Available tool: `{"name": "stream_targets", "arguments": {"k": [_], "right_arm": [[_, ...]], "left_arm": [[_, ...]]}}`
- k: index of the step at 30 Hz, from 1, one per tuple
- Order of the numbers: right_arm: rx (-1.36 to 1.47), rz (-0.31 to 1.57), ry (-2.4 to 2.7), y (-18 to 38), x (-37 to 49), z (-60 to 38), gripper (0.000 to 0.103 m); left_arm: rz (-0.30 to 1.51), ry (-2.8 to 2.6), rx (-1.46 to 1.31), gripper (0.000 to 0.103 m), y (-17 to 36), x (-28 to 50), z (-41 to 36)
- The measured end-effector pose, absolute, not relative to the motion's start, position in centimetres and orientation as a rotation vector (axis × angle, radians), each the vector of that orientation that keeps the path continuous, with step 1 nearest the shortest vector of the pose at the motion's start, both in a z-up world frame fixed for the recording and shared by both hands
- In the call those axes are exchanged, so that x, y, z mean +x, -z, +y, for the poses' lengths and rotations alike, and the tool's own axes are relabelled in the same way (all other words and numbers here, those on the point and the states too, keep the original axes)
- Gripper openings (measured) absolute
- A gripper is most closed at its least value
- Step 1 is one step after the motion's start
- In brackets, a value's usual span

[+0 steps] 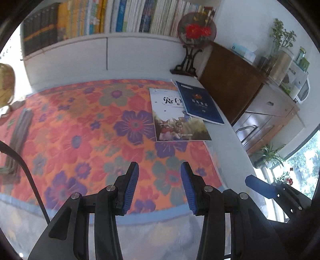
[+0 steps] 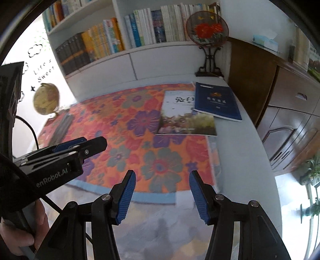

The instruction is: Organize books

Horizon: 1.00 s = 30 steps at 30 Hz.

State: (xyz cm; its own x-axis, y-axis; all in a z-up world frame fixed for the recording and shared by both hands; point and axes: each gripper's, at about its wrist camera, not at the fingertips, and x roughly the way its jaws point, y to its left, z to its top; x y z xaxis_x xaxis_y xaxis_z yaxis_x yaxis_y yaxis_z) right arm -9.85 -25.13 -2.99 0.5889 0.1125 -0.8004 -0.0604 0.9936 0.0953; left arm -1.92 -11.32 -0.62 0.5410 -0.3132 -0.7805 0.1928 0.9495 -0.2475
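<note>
Hovering both grippers, tilted down, over the floral cloth [image 1: 84, 128] with jaws parted and empty.

My left gripper [image 1: 159, 187] and right gripper [image 2: 162, 195] each show a clear gap with nothing between the pads. The blue book [image 1: 201, 103] lies overlapping the white illustrated book [image 1: 176, 120] at the cloth's far right corner, well apart from both. My left hand [image 2: 18, 236] is cut off at the frame edge; the shelf books [image 1: 112, 18] are too blurred to read.

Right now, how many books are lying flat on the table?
2: a white picture-cover book on the flowery cloth, and a dark blue softcover book overlapping its far right corner. More might hide underneath.
</note>
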Motion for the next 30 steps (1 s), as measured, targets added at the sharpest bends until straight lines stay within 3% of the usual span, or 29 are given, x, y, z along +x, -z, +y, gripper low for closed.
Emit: {"name": "stream_targets", "arguments": {"k": [12, 22, 30], "right_arm": [[0.022, 1.019, 0.000, 5.3, -0.8, -25.8, 0.054], [0.001, 1.110, 0.048, 8.5, 1.6, -26.6, 0.054], [-0.004, 1.066, 0.052, 8.4, 3.2, -28.0, 0.054]], "left_arm": [[1.056, 0.426, -0.140, 0.041, 4.0, 8.0, -13.0], [1.142, 0.473, -0.093, 0.041, 7.1, 10.6, -14.0], [1.201, 0.442, -0.144, 0.041, 8.8, 12.9, -13.1]]}}
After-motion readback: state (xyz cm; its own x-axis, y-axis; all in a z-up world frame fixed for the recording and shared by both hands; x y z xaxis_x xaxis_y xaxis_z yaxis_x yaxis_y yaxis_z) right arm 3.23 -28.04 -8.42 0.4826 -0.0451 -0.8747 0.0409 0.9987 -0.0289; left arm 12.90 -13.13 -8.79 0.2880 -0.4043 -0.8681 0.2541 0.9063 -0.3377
